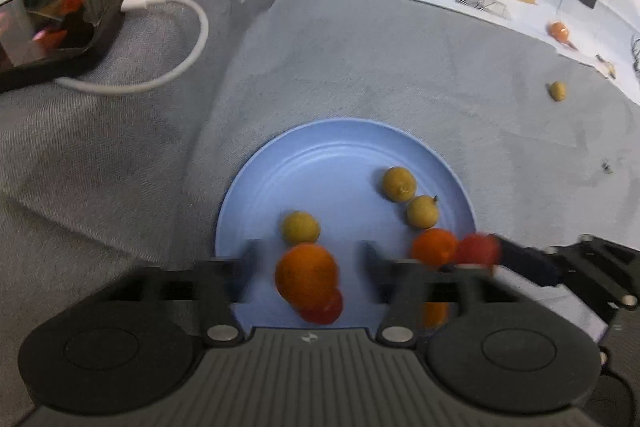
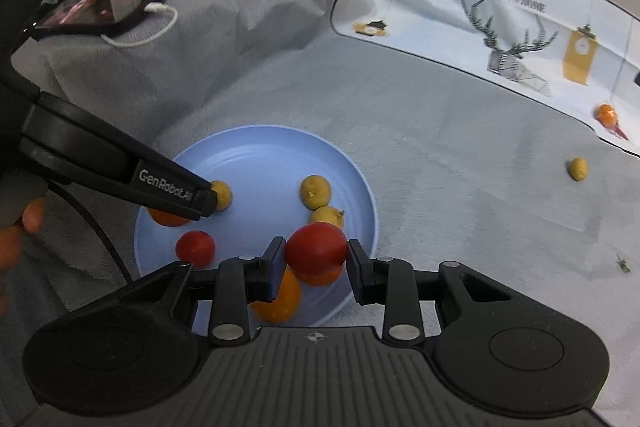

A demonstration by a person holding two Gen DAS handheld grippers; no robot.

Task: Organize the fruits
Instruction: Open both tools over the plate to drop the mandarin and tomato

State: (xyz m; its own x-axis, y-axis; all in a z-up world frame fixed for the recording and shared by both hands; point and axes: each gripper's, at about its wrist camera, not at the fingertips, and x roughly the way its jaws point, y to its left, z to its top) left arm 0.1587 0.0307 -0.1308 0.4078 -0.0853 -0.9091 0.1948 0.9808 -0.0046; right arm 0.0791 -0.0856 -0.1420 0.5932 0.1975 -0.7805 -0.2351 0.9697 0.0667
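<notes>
Grey-clothed tabletop, blue plate [image 2: 362, 187] near its front edge already holding most fruits, right gripper [image 2: 316, 255] jaws clamped on a red fruit [image 2: 316, 247] above it, left gripper [image 1: 306, 259] jaws wide and empty, two stragglers [image 2: 578, 169] toward the far right edge.

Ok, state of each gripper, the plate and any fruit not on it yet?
Left gripper: open over the plate, nothing gripped.
Right gripper: shut on a red fruit, above the plate.
Blue plate: holds yellow, orange and red fruits.
Yellow fruit: loose on the grey cloth, off the plate.
Orange fruit: on the printed cloth, off the plate.
</notes>
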